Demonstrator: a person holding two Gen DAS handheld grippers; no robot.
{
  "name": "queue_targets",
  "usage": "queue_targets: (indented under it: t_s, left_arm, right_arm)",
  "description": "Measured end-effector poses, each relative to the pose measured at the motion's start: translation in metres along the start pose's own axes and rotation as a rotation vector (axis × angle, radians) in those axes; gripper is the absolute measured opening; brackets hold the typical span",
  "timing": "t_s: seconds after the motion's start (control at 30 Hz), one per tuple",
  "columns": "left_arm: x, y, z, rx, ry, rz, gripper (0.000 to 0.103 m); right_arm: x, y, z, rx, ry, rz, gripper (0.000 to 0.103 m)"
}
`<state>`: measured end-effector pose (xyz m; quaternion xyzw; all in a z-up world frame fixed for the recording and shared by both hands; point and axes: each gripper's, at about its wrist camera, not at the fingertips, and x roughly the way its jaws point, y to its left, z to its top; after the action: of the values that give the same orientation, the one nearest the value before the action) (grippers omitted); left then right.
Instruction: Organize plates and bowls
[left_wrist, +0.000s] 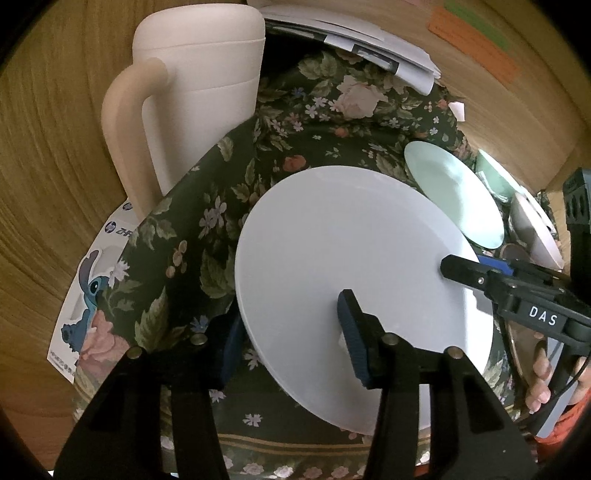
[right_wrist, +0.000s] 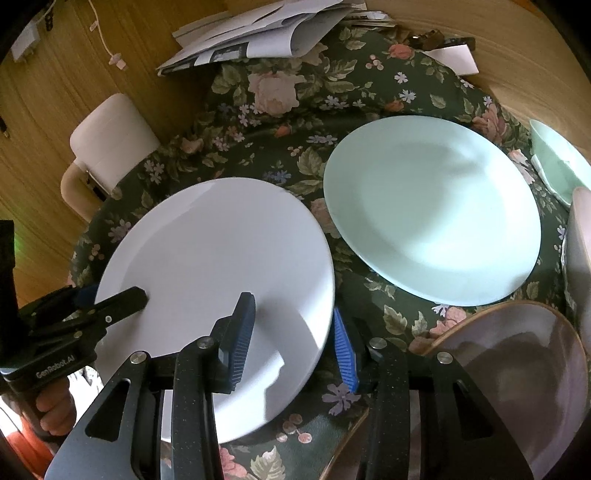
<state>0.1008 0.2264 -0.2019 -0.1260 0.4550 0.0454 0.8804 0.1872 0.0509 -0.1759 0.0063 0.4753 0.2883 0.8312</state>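
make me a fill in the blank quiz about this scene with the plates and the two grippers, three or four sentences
Both grippers straddle the rim of the ____ plate.
The plate beside it, nearer the right gripper, is pale ____.
The dishes sit on a dark cloth printed with ____.
Behind the left gripper stands a cream ____ with a big handle.

Missing words: white; green; flowers; jug
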Motion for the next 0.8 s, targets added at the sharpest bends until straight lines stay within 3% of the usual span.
queue_targets:
  t_s: [0.27, 0.8]
  left_arm:
    - [-0.004, -0.005, 0.001, 0.000, -0.027, 0.026, 0.048]
    - [-0.024, -0.027, 0.014, 0.030, -0.094, 0.007, 0.048]
  right_arm:
    - [-0.007, -0.002, -0.005, -0.002, -0.030, 0.001, 0.034]
    - [-0.040, -0.010, -0.012, 0.004, -0.132, -0.022, 0.034]
